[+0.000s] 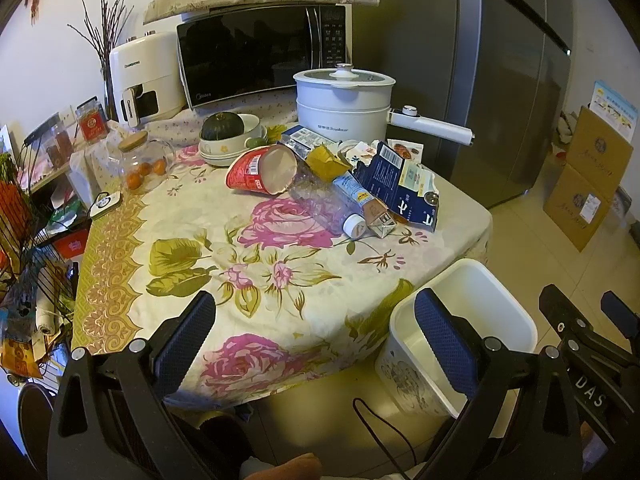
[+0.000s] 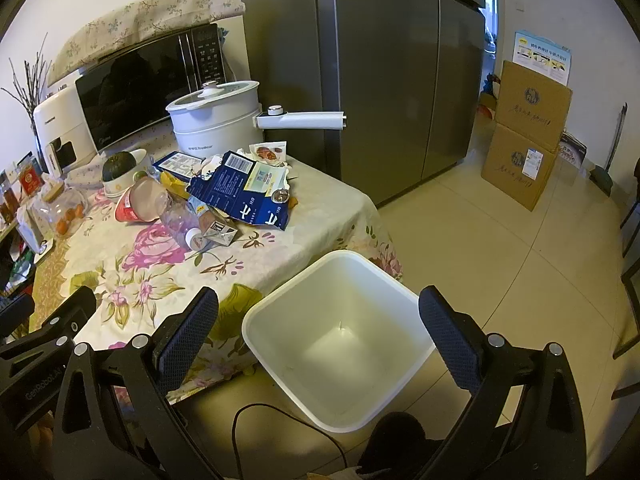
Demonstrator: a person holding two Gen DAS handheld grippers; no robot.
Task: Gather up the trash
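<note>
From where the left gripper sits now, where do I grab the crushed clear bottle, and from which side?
Take the crushed clear bottle across its flattened body just above the white cap, probably coming from above and the near side. It lies on its side, cap toward the table edge; the red paper cup and blue carton crowd its far end. The left gripper is open and empty.

Bare tablecloth [image 1: 224, 216] lies before the trash pile [image 1: 340, 184]; pot [image 1: 344, 100] behind.
</note>
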